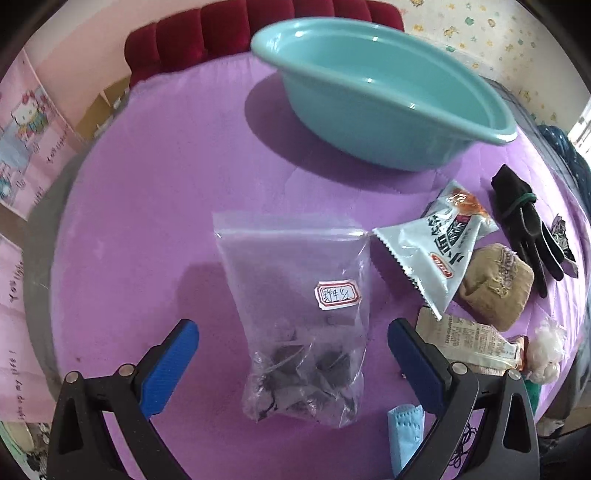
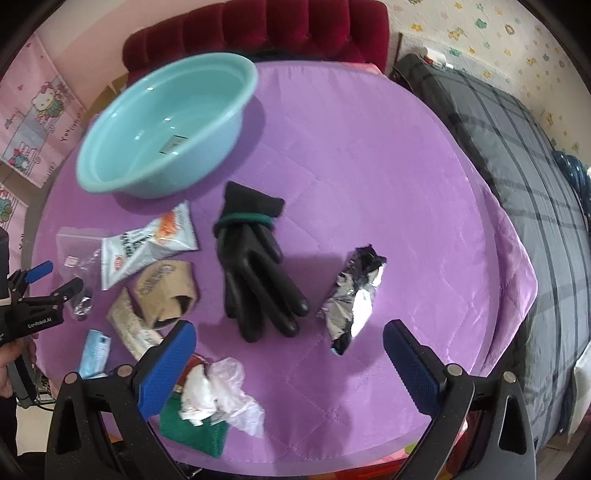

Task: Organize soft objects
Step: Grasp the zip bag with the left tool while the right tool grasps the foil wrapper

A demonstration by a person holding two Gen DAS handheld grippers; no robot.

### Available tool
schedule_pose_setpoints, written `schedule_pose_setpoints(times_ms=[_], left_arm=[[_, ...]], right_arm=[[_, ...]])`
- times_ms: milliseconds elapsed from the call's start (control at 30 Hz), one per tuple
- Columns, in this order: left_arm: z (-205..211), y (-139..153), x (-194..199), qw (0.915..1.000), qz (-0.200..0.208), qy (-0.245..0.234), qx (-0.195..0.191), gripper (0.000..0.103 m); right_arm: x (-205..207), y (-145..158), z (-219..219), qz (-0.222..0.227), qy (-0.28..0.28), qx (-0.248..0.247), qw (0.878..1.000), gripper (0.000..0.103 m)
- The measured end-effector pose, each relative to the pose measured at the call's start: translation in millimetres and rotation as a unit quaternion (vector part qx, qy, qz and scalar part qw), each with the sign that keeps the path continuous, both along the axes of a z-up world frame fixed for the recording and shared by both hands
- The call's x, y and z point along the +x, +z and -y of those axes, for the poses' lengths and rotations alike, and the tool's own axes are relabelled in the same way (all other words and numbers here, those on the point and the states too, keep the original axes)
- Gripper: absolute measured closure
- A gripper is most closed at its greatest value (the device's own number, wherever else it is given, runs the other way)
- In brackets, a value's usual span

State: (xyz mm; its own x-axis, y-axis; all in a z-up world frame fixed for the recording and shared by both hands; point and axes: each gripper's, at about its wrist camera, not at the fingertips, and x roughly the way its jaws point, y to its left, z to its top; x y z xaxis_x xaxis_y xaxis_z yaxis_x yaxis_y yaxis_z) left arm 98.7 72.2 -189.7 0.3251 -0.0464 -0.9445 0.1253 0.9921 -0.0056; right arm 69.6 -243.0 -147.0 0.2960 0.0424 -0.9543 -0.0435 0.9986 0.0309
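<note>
A clear zip bag (image 1: 299, 314) with dark pieces and a handwritten label lies on the purple cloth, between the open fingers of my left gripper (image 1: 293, 347). A teal basin (image 1: 373, 92) stands behind it and also shows in the right wrist view (image 2: 162, 133). My right gripper (image 2: 290, 345) is open and empty above the cloth. Black gloves (image 2: 255, 258) bound with a green band lie just ahead of it. A crumpled silver wrapper (image 2: 351, 295) lies to their right. My left gripper (image 2: 48, 284) shows at the left edge of that view.
A white snack packet (image 1: 432, 251), a brown pouch (image 1: 495, 284), a printed packet (image 1: 469, 339), a blue face mask (image 1: 404, 432) and white plastic (image 2: 218, 391) on a green cloth (image 2: 195, 432) lie around. A grey plaid blanket (image 2: 517, 184) is at the right. A red headboard (image 2: 258, 33) stands behind.
</note>
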Motion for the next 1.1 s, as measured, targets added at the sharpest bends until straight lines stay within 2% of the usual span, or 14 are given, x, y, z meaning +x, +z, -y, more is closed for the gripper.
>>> schedule_pose_setpoints(times_ms=[100,167,233,300,400,500,733,767,833,900,967,1033,1100], left_arm=[[-1.0,-5.7,2.9,1.0,-0.003,-0.003,0.001,0.0],[-1.5,-8.8,5.2,0.9999,-0.005,-0.008,0.003,0.005],[-1.4,-12.0,7.8,0.9999,-0.009,-0.01,0.007,0.029],[-0.9,-16.0,8.8,0.9997,-0.015,-0.015,0.01,0.045],[-0.5,-13.6,9.0,0.9997,-0.012,-0.019,0.006,0.058],[-1.8,-11.6,7.7,0.9998,-0.01,-0.016,0.006,0.062],[-1.8,-0.9,6.2,0.9999,-0.007,-0.001,0.011,0.062],[-1.9,0.9,5.4,0.9999,-0.005,0.0,0.013,0.062],[-0.4,3.1,2.7,0.9999,-0.003,0.003,0.015,0.062],[0.2,6.5,0.3,0.9999,-0.004,0.007,0.013,0.062],[3.5,12.1,-2.2,0.9999,-0.001,0.01,0.014,0.062],[3.7,14.9,-4.3,0.9998,0.001,0.012,0.013,0.062],[4.6,20.9,-8.0,0.9998,0.004,0.016,0.01,0.062]], right_arm=[[5.0,-9.0,8.5,-0.01,-0.012,-0.007,1.0,0.0],[9.6,-16.1,14.2,-0.015,-0.019,-0.011,1.0,0.0],[13.4,-21.6,18.7,-0.017,-0.026,-0.014,0.999,0.0],[18.5,-26.9,23.7,-0.019,-0.031,-0.014,0.999,0.0],[27.8,-32.5,30.4,-0.019,-0.038,-0.018,0.999,0.0],[34.8,-38.9,36.0,-0.022,-0.047,-0.022,0.998,0.0],[53.3,-56.1,49.2,-0.031,-0.062,-0.016,0.997,0.001],[56.2,-60.0,51.1,-0.034,-0.064,-0.015,0.997,0.003],[60.7,-67.0,52.8,-0.04,-0.065,-0.015,0.997,0.019],[63.9,-74.0,53.8,-0.047,-0.062,-0.012,0.997,0.022],[66.5,-81.1,52.1,-0.052,-0.054,-0.013,0.997,0.03],[68.0,-86.4,49.9,-0.058,-0.046,-0.015,0.997,0.057],[66.8,-85.0,45.5,-0.047,-0.032,-0.018,0.998,0.071]])
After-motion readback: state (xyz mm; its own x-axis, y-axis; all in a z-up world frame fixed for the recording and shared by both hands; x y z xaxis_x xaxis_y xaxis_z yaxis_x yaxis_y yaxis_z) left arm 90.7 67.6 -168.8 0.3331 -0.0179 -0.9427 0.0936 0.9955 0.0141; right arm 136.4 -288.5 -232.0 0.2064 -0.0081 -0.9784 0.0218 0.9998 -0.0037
